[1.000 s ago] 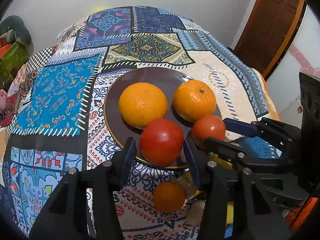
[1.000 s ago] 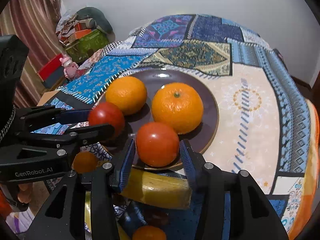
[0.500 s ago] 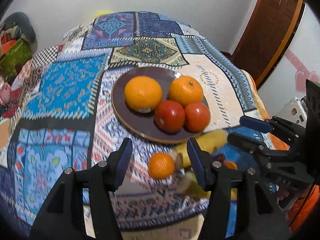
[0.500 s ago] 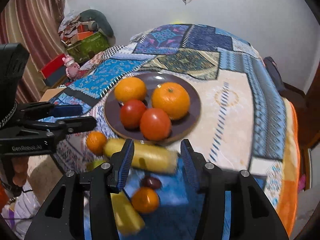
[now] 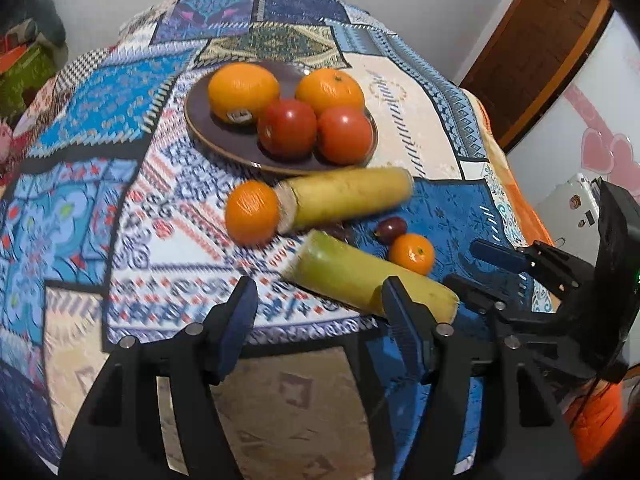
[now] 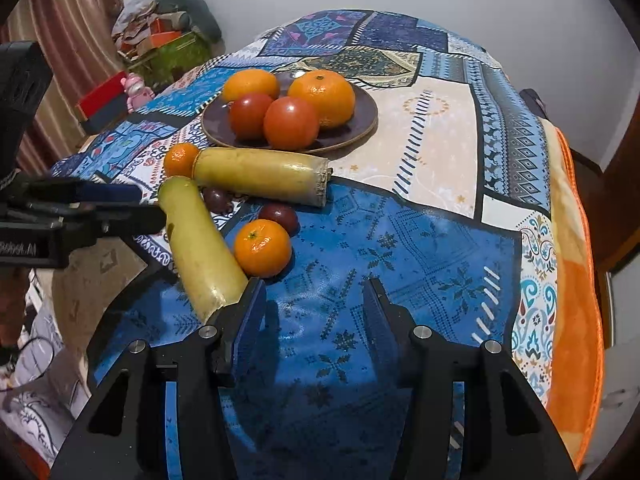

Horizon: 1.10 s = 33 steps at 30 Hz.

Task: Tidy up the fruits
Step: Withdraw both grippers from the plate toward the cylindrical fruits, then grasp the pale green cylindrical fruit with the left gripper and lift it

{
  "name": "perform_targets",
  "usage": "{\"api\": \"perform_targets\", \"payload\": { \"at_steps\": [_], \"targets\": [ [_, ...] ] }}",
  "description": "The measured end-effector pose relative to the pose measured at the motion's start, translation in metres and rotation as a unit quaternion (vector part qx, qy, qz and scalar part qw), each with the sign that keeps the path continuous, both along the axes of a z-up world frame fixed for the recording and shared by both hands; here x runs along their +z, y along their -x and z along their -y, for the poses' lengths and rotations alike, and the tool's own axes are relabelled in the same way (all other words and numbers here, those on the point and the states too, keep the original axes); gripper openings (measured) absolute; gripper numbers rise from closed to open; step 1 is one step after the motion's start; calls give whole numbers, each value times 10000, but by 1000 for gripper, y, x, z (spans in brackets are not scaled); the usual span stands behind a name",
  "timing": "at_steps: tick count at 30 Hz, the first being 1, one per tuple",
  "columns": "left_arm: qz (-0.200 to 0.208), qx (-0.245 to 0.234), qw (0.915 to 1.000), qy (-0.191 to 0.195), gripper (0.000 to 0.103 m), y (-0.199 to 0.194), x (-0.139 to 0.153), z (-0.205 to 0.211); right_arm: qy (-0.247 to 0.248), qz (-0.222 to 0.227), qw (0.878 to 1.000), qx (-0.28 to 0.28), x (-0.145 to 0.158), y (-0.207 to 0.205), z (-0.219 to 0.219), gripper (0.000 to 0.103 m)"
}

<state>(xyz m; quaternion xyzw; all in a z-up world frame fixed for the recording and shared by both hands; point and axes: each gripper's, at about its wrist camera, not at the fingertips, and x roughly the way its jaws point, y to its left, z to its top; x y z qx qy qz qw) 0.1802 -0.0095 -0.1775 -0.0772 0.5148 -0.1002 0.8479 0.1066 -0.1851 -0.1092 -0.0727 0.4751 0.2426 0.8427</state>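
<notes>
One patchwork cloth (image 6: 420,152) over table, white walls; left gripper (image 5: 316,312) jaws opening, right gripper (image 6: 316,300) jaws apart, both seemingly empty.

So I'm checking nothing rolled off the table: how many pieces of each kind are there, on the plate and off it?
Big oranges on the plate: 2
Tomatoes on the plate: 2
Small oranges on the cloth: 2
Yellow-green stalks: 2
Dark plums: 2
Total: 10

We see a table under a patchwork cloth (image 6: 420,240) bearing a plate (image 6: 360,120) mid-table and, near the front-left edge, two stalks (image 6: 260,176), two mandarins (image 6: 262,247) and two plums (image 6: 280,216).
</notes>
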Motion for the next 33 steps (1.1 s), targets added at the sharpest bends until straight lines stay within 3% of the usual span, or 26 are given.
{"api": "perform_targets", "payload": {
  "at_steps": [11, 20, 25, 33],
  "targets": [
    [-76, 9, 10000, 38, 64, -1, -1, 9, -455, -44, 9983, 351, 7, 12, -25, 47],
    [17, 59, 9999, -155, 68, -10, -15, 16, -261, -6, 9982, 545, 5, 14, -27, 47],
    [66, 158, 9998, 34, 67, -10, -18, 9, -60, -40, 9994, 346, 0, 9, -6, 47],
    [113, 113, 9996, -224, 67, -7, -19, 23, -321, -161, 9993, -33, 6, -9, 13, 49]
  ]
}}
